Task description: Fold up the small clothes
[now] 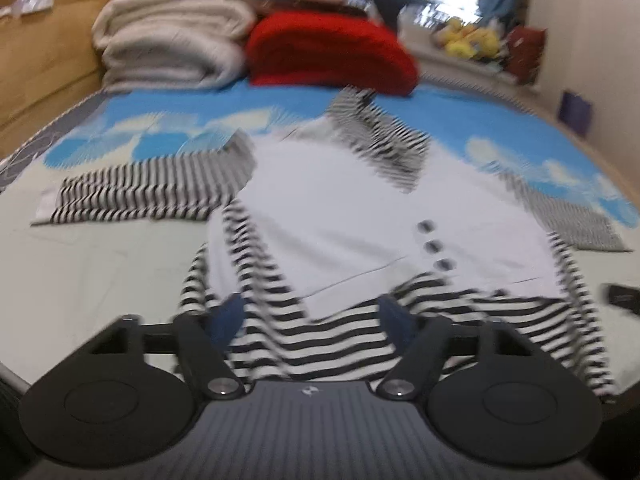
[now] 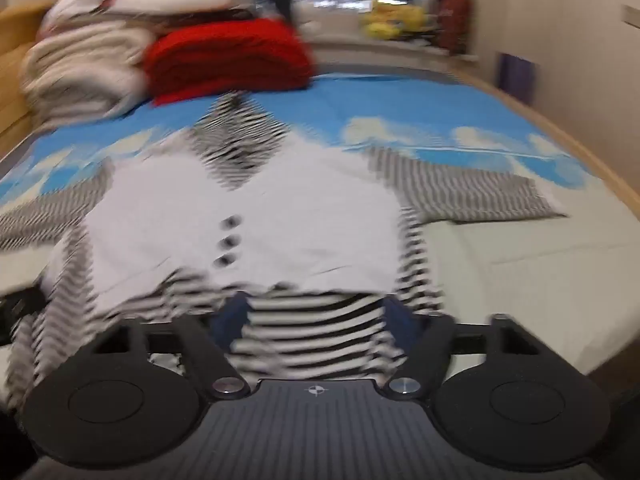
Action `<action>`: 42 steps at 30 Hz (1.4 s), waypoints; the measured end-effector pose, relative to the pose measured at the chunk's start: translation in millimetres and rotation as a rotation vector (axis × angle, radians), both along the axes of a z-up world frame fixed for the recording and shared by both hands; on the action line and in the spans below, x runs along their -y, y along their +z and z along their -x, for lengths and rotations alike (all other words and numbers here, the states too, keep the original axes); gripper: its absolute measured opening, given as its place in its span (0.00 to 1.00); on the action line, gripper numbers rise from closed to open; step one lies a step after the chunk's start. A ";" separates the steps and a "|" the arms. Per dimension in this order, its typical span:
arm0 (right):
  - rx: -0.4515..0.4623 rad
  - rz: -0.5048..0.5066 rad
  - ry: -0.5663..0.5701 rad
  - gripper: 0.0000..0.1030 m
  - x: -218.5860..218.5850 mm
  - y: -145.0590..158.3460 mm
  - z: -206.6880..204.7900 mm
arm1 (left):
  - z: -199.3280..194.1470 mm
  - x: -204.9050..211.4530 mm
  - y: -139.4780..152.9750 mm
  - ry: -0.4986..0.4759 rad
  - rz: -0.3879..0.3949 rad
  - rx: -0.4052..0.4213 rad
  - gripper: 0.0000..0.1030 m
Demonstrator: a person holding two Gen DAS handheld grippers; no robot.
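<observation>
Motion blur smears both views, and whether any finger touches cloth is hard to make out. The small black-and-white striped top with white vest front and dark buttons [image 1: 340,216] [image 2: 248,216] lies spread on the cloud-print bed sheet [image 1: 168,120] [image 2: 440,136], its hem lying between each gripper's fingers. The left gripper [image 1: 312,316] and right gripper [image 2: 316,316] both have their jaws wide apart, clamping nothing.

Left gripper [image 1: 312,314], right gripper [image 2: 316,316] — agape
</observation>
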State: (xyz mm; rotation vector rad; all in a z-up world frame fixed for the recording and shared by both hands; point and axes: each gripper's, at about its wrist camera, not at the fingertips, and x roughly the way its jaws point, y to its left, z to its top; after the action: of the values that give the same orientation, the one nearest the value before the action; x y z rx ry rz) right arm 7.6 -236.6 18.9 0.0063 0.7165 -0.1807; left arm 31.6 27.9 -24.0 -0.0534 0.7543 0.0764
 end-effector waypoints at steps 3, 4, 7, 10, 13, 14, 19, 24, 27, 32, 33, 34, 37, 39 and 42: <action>-0.029 -0.044 -0.120 0.43 30.3 -6.8 -10.6 | -19.9 -17.9 -17.4 0.035 0.012 -0.065 0.66; -0.043 -0.061 -0.145 0.42 39.2 -10.3 -13.4 | -25.2 -23.6 -25.1 0.042 0.023 -0.078 0.65; -0.121 -0.124 -0.192 0.42 60.7 -27.8 -20.4 | -28.0 -32.5 -45.9 0.070 -0.005 -0.212 0.60; -0.198 -0.194 -0.227 0.42 74.8 -48.0 -24.4 | -21.6 -41.5 -61.1 0.080 -0.094 -0.332 0.21; -0.253 -0.224 -0.234 0.42 77.8 -60.7 -25.4 | -16.9 -59.1 -66.6 0.145 -0.077 -0.366 0.06; -0.263 -0.228 -0.235 0.42 77.8 -62.8 -24.3 | -14.9 -63.9 -64.4 0.169 -0.092 -0.362 0.05; -0.278 -0.266 -0.239 0.43 84.5 -66.7 -23.0 | -1.9 -70.8 -49.9 0.188 -0.042 -0.358 0.06; -0.312 -0.281 -0.219 0.20 88.0 -71.4 -22.1 | -2.1 -61.1 -45.8 0.169 0.078 -0.336 0.20; -0.318 -0.280 -0.209 0.03 90.9 -70.4 -18.8 | -8.5 -61.4 -59.3 0.180 0.105 -0.368 0.14; -0.315 -0.238 -0.269 0.02 106.4 -57.8 -10.1 | -1.0 -68.9 -47.9 0.183 0.069 -0.344 0.07; -0.323 -0.217 -0.270 0.02 107.2 -57.1 -8.9 | -0.2 -67.8 -47.8 0.181 0.060 -0.349 0.07; -0.336 -0.188 -0.266 0.02 105.9 -57.8 -9.4 | -0.2 -66.8 -49.4 0.182 0.049 -0.361 0.08; -0.373 -0.115 -0.229 0.02 96.8 -62.0 -13.0 | -3.6 -63.7 -46.1 0.185 0.023 -0.356 0.12; -0.336 -0.107 -0.225 0.05 93.1 -55.3 -13.2 | -5.7 -59.7 -32.0 0.179 0.007 -0.282 0.13; -0.180 -0.074 -0.219 0.21 87.6 -30.4 -8.4 | -6.1 -46.7 -14.6 0.106 -0.005 -0.174 0.19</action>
State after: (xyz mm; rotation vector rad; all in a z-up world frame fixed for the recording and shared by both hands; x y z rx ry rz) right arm 16.0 -324.2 -11.5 0.1411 0.9023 -0.3673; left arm 37.7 74.6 -38.6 -0.0826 0.9249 0.1852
